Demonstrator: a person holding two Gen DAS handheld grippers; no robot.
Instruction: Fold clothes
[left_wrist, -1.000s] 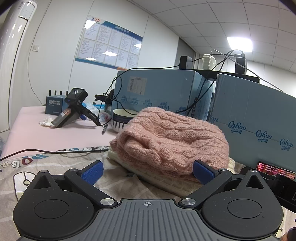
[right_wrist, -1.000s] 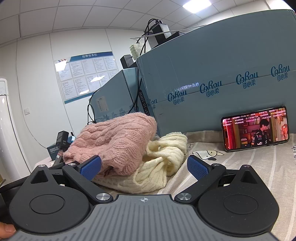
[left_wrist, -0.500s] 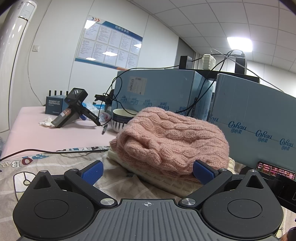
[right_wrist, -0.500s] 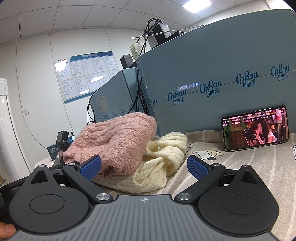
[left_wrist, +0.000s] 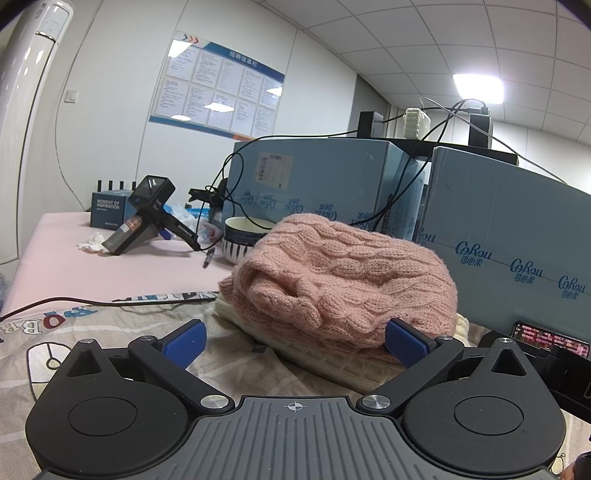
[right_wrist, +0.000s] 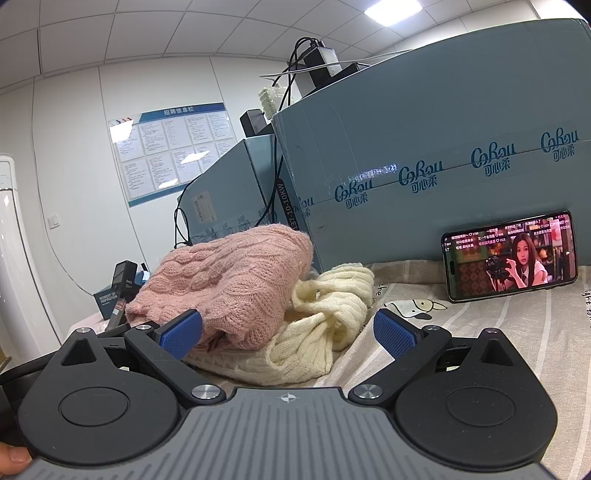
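Observation:
A folded pink cable-knit sweater (left_wrist: 343, 273) lies on top of a folded cream knit sweater (left_wrist: 325, 354) on a striped cartoon-print bedsheet (left_wrist: 55, 332). My left gripper (left_wrist: 295, 341) is open and empty, low over the sheet just in front of the stack. In the right wrist view the pink sweater (right_wrist: 236, 280) sits on the cream one (right_wrist: 325, 325), whose sleeve lies bunched to the right. My right gripper (right_wrist: 288, 332) is open and empty, close to the stack's front.
Blue cardboard boxes (left_wrist: 509, 236) stand behind the clothes. A phone (right_wrist: 509, 256) playing video leans on a box (right_wrist: 424, 166). A bowl (left_wrist: 245, 240), a handheld device (left_wrist: 144, 221), cables and a small box (left_wrist: 109, 210) lie on the pink table (left_wrist: 92, 273).
Only the video on the phone has changed. Both grippers and the sweaters have stayed still.

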